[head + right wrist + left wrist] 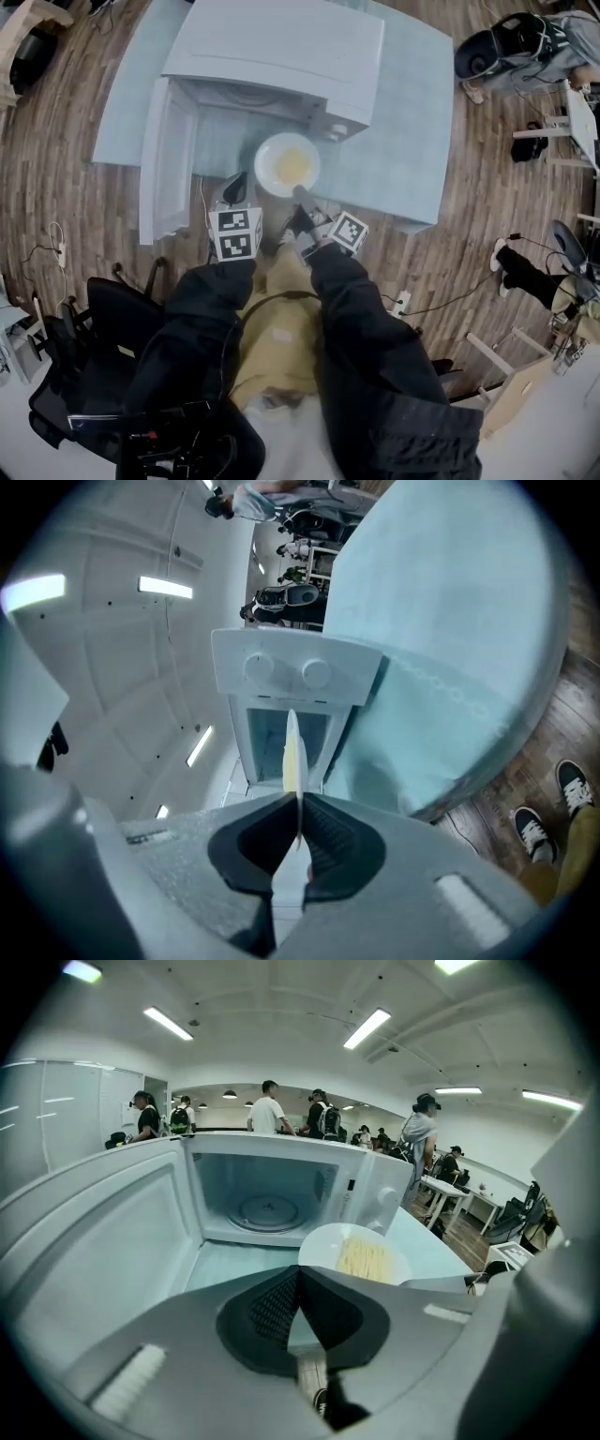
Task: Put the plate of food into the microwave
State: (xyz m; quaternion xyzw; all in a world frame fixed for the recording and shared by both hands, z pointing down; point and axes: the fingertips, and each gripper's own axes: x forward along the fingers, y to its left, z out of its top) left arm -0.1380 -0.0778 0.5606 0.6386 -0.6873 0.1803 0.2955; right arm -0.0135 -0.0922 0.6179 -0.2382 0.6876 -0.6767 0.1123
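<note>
Right claw (pixel 297 808) pinching plate (pixel 262 156) rim, left claw (pixel 298 1309) closed on nothing; may tilt, spilling noodles (pixel 364 1258) before microwave (pixel 281 47).

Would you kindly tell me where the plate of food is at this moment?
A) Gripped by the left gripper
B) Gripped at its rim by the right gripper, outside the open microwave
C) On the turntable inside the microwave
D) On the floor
B: the right gripper is shut on the rim of the plate, which is in front of the open microwave, whose turntable is bare.
</note>
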